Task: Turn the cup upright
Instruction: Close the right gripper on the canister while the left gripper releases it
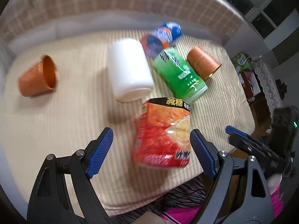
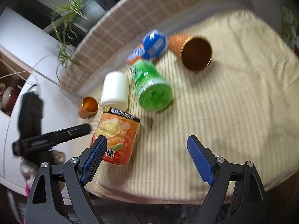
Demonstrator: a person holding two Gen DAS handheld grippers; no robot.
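cups are what matter here: two orange ones lie tipped on their sides on the striped cushion (image 2: 233, 97), one orange cup (image 2: 190, 51) at the far right past the green bottle (image 2: 152, 88), the other orange cup (image 1: 38, 76) off to the left, apart from the clutter. they look light, thin-walled and stiff, probably easy to roll or dent, so pinching the wall near the rim seems best. left hand-held gripper (image 1: 151, 149) and right hand-held gripper (image 2: 147, 156) both hang spread wide, holding nothing.

Toppled bottles (image 1: 162, 132) on striped cushion (image 1: 56, 123)
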